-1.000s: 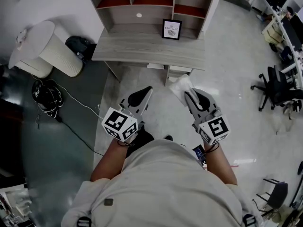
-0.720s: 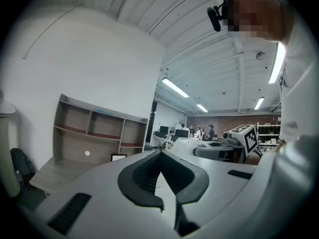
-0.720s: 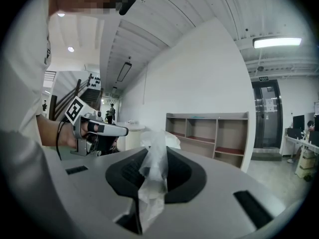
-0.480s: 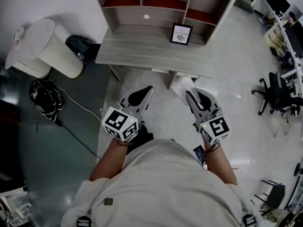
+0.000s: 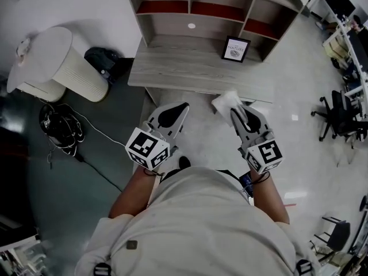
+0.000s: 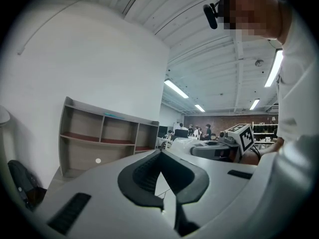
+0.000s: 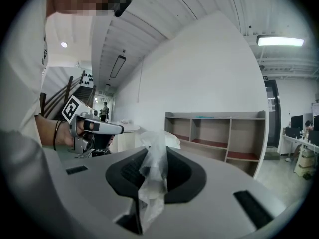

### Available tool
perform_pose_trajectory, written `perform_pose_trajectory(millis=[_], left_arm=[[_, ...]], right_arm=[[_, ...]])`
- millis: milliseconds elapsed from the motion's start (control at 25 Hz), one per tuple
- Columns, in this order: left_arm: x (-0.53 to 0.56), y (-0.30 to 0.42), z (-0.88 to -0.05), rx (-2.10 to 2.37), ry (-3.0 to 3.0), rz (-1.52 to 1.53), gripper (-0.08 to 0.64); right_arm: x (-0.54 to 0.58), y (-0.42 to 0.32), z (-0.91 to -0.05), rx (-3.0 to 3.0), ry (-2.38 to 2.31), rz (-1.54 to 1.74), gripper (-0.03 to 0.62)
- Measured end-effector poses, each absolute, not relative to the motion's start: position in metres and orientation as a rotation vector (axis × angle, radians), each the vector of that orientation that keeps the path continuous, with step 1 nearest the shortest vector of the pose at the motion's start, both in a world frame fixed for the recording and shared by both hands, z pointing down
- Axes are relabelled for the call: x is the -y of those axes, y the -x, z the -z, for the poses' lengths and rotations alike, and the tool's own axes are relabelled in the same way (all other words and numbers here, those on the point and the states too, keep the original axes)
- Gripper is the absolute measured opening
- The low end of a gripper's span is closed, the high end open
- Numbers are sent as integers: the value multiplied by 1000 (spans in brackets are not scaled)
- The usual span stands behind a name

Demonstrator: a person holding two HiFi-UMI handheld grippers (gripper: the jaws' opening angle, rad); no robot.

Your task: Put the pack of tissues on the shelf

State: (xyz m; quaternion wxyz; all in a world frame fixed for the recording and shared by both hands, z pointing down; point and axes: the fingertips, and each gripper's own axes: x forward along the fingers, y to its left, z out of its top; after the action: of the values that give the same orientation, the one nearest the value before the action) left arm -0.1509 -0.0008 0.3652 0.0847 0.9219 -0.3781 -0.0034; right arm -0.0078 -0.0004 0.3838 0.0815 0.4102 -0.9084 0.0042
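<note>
The pack of tissues (image 5: 226, 102) is white in a clear, crinkled wrapper. My right gripper (image 5: 237, 112) is shut on it by the wrapper, level with the front edge of the grey wooden desk (image 5: 190, 68). In the right gripper view the wrapper (image 7: 153, 159) stands pinched between the dark pads. The shelf (image 5: 213, 10) stands at the back of the desk, with open compartments and red-brown boards; it also shows ahead as the shelf (image 7: 219, 133) in the right gripper view. My left gripper (image 5: 181, 108) hangs beside the right one, shut with nothing in it (image 6: 160, 156).
A framed picture (image 5: 236, 49) leans on the desk in front of the shelf's right compartment. A white round bin (image 5: 63, 62) and a black bag (image 5: 103, 59) sit left of the desk. Cables (image 5: 57, 122) lie on the floor. Office chairs (image 5: 339, 108) stand at right.
Both grippers have come forward toward the desk; the tissue pack now reaches the desk's front edge. The desk and shelf have shifted right and down in the head view.
</note>
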Motion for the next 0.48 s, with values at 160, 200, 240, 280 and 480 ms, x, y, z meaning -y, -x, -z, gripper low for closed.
perform_pose_trajectory(millis=[160,200,240,280,480], left_arm=[[7,179,-370,1129,-2739,-2,14],[9,184,-371,1134,-2734,-1,14],[11,189,-371,1140,-2728,1,14],[13,193,-372,1146,-2723,4,14],[22,204,-375,1162,-2708,6,14]], right_arm=[[11,27,-385,2707,-1242,-17,83],[14,31,-386,2705,-1241,-18,83],[17,34,-387,2704,-1238,-20,83],[18,36,-387,2703,-1233,-22,83],[30,44,-391,2702,-1211,-23,83]])
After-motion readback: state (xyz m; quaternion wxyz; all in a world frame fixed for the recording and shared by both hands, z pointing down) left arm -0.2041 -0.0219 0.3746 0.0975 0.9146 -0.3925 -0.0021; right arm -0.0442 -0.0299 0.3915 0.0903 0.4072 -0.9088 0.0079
